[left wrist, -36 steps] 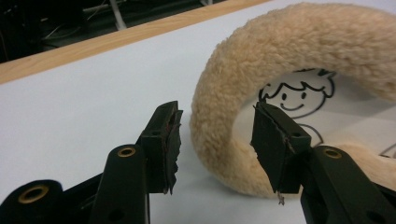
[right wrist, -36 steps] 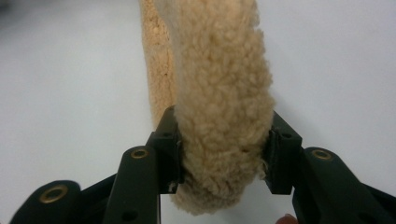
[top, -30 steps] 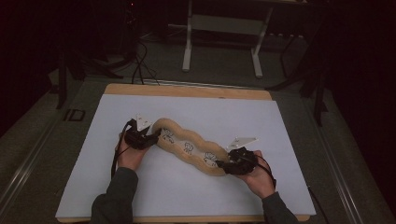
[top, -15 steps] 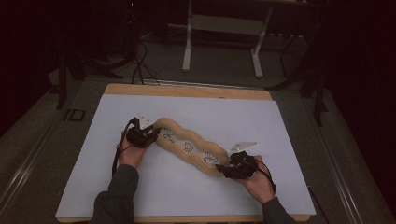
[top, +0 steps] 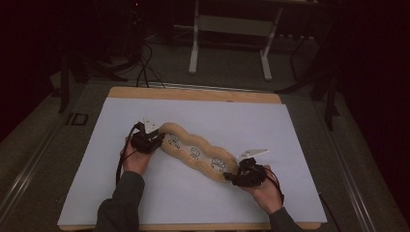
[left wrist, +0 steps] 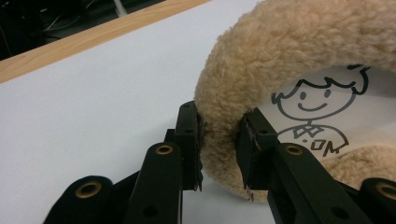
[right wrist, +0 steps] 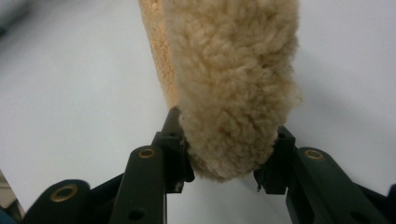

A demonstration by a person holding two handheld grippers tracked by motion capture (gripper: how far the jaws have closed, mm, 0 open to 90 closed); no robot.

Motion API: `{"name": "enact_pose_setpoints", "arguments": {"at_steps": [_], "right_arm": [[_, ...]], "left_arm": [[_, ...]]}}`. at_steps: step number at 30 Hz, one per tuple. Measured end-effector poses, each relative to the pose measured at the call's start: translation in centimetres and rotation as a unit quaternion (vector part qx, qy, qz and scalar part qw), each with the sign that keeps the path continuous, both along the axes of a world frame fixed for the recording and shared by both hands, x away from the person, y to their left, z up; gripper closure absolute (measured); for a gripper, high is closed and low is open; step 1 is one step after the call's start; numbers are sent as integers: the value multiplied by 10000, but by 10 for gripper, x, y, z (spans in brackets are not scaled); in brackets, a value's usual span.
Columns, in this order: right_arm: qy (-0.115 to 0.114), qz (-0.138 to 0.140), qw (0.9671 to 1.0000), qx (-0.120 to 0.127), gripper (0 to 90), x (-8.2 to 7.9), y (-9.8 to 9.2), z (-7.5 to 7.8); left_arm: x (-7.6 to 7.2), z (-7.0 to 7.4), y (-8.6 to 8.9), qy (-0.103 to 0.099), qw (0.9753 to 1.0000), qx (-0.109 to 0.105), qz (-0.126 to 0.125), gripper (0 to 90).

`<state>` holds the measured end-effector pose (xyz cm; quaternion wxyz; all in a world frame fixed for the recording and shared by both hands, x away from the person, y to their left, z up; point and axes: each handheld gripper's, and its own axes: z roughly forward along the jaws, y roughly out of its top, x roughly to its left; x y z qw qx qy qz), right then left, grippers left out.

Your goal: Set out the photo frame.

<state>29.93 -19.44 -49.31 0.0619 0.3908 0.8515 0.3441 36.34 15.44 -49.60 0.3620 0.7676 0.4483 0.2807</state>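
Note:
A long tan fleece piece [top: 193, 152] with white patches bearing cartoon figures lies diagonally across the white sheet [top: 232, 116]. My left gripper [top: 153, 140] is shut on its upper-left end; in the left gripper view the jaws pinch the fleece rim [left wrist: 222, 135] beside a drawn figure [left wrist: 317, 116]. My right gripper [top: 235, 176] is shut on the lower-right end, and the right gripper view has the fleece end [right wrist: 229, 93] squeezed between the jaws [right wrist: 224, 163].
The white sheet covers a wooden table whose edge [top: 193, 93] shows at the back. A metal stand [top: 232, 29] and cables [top: 145, 67] sit on the floor beyond. Dark floor surrounds the table.
The right gripper has drawn its end of the fleece down and slightly toward the table's front edge, stretching the piece longer. The left gripper has barely moved.

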Motion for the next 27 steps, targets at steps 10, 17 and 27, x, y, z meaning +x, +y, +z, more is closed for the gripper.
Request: {"name": "enact_pose_setpoints", "arguments": {"at_steps": [10, 17, 27], "right_arm": [[-62, 43, 9999, -80, 633, 2, -2, 3], [-179, 18, 9997, -168, 634, 5, -3, 4], [-313, -92, 9994, -130, 638, 12, -7, 7]], "left_arm": [[-9, -1, 3, -10, 9999, -131, 54, 728], [-16, -1, 3, -88, 9998, -141, 111, 729], [-25, 1, 3, -153, 9993, -204, 261, 729]]}}
